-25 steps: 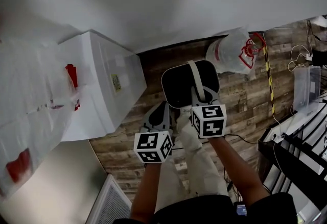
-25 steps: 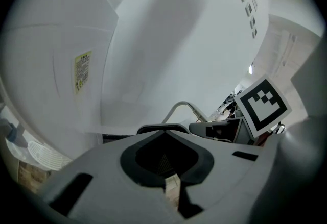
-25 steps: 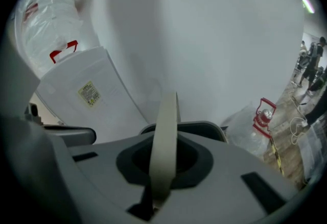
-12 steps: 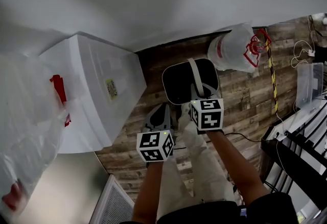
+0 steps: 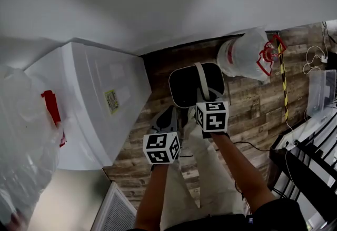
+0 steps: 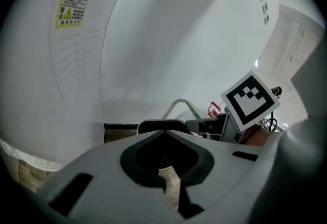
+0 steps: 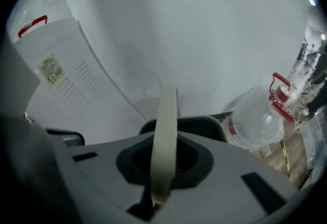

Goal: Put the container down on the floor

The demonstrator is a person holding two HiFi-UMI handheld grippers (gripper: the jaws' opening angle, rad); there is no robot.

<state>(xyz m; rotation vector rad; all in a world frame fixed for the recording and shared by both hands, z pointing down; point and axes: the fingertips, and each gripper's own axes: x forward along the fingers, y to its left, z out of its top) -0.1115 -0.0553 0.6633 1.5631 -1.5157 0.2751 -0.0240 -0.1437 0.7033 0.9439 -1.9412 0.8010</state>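
The container (image 5: 194, 87) is a dark oval bucket with a pale rim and a pale strap handle (image 5: 200, 78). It hangs above the wood plank floor (image 5: 247, 103), close to the wall. My right gripper (image 5: 206, 99) is shut on the handle (image 7: 166, 126), which runs up between its jaws; the bucket's rim (image 7: 207, 125) shows just beyond. My left gripper (image 5: 165, 120) is beside it on the left, jaws shut with nothing between them. In the left gripper view the bucket (image 6: 159, 126) and the right gripper's marker cube (image 6: 250, 99) lie ahead.
A white appliance (image 5: 97, 103) stands on the left against the wall. A clear plastic bag with red print (image 5: 246, 56) lies right of the bucket. Yellow-black tape (image 5: 285, 88), a clear box (image 5: 320, 87), a black rack (image 5: 310, 159) and a floor grille (image 5: 117, 209) surround me.
Both grippers have sunk toward the floor, the right one carrying the container with it. The grip on the handle is unchanged.
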